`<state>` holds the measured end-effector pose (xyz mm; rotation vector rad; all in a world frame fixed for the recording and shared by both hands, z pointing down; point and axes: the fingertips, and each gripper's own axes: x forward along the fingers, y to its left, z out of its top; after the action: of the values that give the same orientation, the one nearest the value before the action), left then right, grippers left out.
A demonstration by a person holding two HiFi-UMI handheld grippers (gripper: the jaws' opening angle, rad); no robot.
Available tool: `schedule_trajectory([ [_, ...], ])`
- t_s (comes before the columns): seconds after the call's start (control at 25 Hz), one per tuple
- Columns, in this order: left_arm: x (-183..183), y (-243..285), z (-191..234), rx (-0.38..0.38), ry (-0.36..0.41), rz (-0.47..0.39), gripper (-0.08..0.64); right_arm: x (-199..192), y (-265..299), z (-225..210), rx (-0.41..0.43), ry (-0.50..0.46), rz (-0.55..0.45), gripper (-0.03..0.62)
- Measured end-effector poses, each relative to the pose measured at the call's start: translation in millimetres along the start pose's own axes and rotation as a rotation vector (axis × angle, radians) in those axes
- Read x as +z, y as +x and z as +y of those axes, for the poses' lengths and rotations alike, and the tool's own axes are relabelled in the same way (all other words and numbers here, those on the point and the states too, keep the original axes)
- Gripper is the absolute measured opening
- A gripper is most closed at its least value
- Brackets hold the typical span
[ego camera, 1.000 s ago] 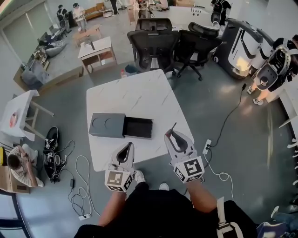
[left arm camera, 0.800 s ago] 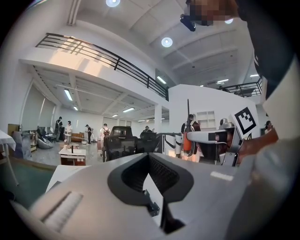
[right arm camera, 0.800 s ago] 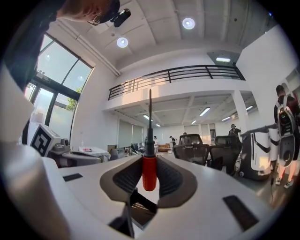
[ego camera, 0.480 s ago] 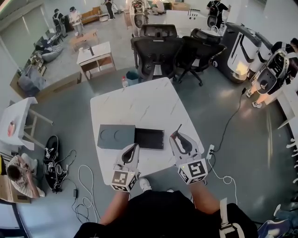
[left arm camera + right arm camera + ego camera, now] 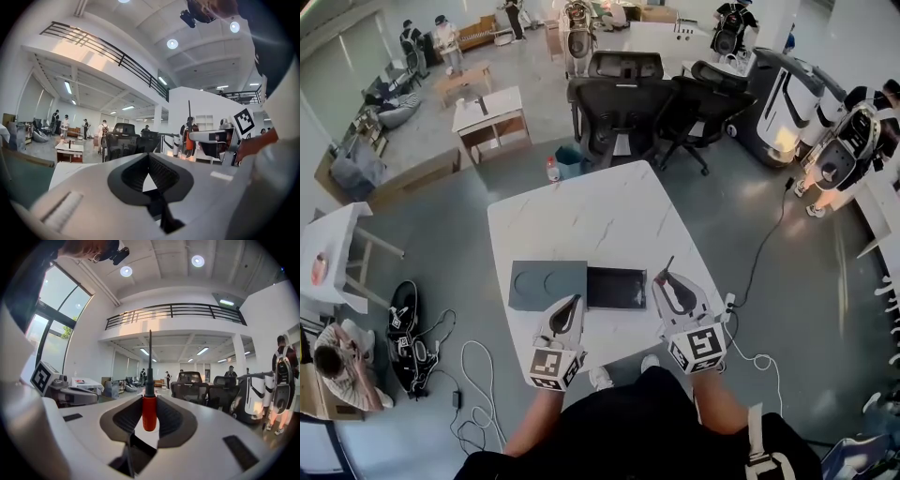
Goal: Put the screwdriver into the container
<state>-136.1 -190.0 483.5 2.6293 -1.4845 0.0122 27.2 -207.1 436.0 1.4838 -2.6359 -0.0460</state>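
A dark grey container lies on the white marble table [image 5: 581,220], its open black tray [image 5: 616,288] pulled out to the right of its lid part [image 5: 547,284]. My right gripper [image 5: 668,278] hovers just right of the tray's end and is shut on a screwdriver. In the right gripper view the screwdriver's red handle [image 5: 149,411] sits between the pads, and its thin shaft [image 5: 150,359] points away from the right gripper [image 5: 149,416]. My left gripper [image 5: 569,307] hangs over the table's near edge below the lid part. Seen in its own view, the left gripper [image 5: 149,174] is shut and empty.
Black office chairs [image 5: 623,112] crowd the table's far edge. White machines [image 5: 787,98] stand at the right, with a cable and power strip [image 5: 729,305] on the floor beside the table. More cables [image 5: 473,361], a seated person [image 5: 333,361] and small tables [image 5: 492,112] are at the left.
The table and container have come nearer to both grippers in the head view. The right gripper, still gripping the screwdriver, now sits close beside the tray's right end.
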Motion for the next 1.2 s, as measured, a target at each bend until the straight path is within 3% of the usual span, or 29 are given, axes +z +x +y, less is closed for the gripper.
schedule_trajectory([
  [0.44, -14, 12, 20, 0.04, -0.015, 0.033, 0.009, -27, 32, -2, 0.061, -0.011, 0.074, 0.097],
  [0.68, -33, 10, 31, 0.105, -0.03, 0.085, 0.009, -54, 44, -1, 0.141, -0.015, 0.139, 0.097],
  [1.2, -49, 14, 53, 0.208, -0.035, 0.139, 0.009, -105, 64, -7, 0.226, -0.095, 0.294, 0.097],
])
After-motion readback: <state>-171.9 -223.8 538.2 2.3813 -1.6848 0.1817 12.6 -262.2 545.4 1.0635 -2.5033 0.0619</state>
